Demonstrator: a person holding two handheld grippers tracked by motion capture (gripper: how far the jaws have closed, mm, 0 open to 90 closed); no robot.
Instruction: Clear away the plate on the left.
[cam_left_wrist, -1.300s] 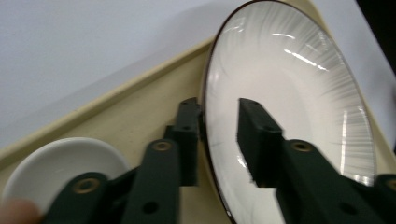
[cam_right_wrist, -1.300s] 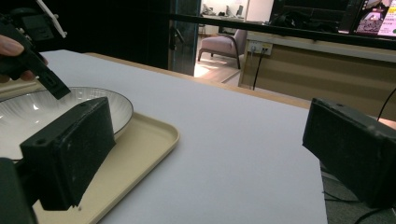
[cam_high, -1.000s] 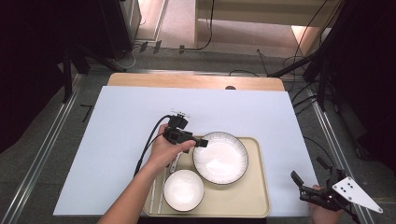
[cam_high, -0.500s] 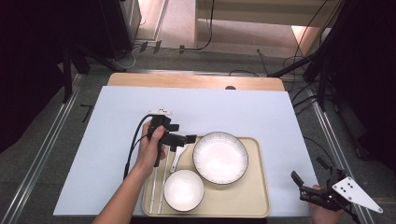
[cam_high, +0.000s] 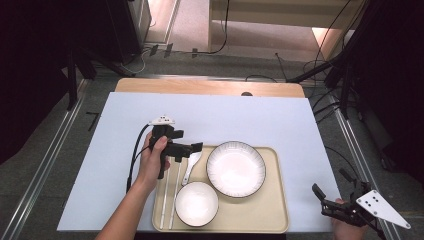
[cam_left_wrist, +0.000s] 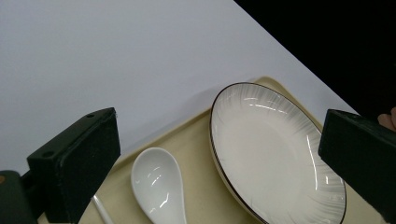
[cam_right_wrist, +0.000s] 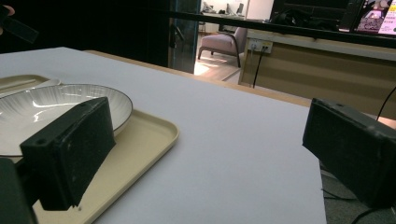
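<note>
- The right gripper sits low at the worktop's near right corner, angled toward the tray, its flat black jaws spread wide with nothing between them.
- A beige, smooth, round-cornered tray lies at the worktop's near edge.
- A small round white bowl sits at the tray's near left, with thin white chopsticks along its left edge.
- A glossy white spoon lies behind the bowl, beside a wide white plate, ribbed and dark-rimmed.
- The left hand, forearm reaching from the near edge, holds the left gripper level over the tray's far left corner, above the spoon; its jaws have just been opening and stand wide apart, empty.
</note>
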